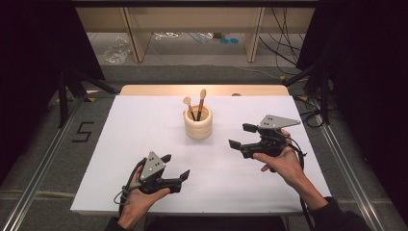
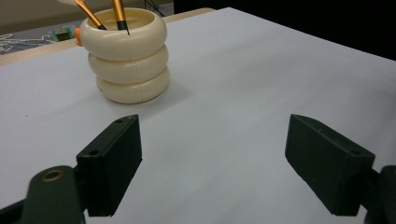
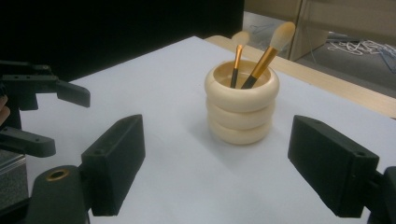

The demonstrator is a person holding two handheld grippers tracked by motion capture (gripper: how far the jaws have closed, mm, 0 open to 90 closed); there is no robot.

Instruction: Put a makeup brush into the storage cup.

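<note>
**Operator A:** High view first. Where is the work item?

**Operator B:** The holder (image 1: 197, 122), a cream cup shaped like three stacked rings, stands upright near the middle of the white table (image 1: 144, 125), toward its far edge. Two brushes (image 1: 195, 107) stand in it, bristles up, leaning slightly apart. That central position probably lets either hand reach it.

**Operator A:** Tong positions?

**Operator B:** The left gripper (image 1: 176, 168) rests low near the front edge, well apart from the holder. The right gripper (image 1: 241, 135) is near the holder's right side, jaws pointed toward it. Both are spread and hold nothing (a ready posture, in my judgement).

**Operator A:** Left gripper view.

**Operator B:** The left gripper (image 2: 212, 165) has its jaws wide apart over bare table. The holder (image 2: 128, 57) sits ahead and to the left, not between the jaws, so this hand is not lined up on it. The handles of the brushes (image 2: 116, 13) show at the rim.

**Operator A:** Right gripper view.

**Operator B:** The right gripper (image 3: 215, 168) is released, jaws wide. The holder (image 3: 242, 102) is framed between them but farther off, untouched. Both brushes (image 3: 259, 56) rise clear of the rim, so their handles are easy to pinch. The left gripper (image 3: 46, 116) appears at the left edge, also open. I judge the right hand the likelier one to approach.
</note>
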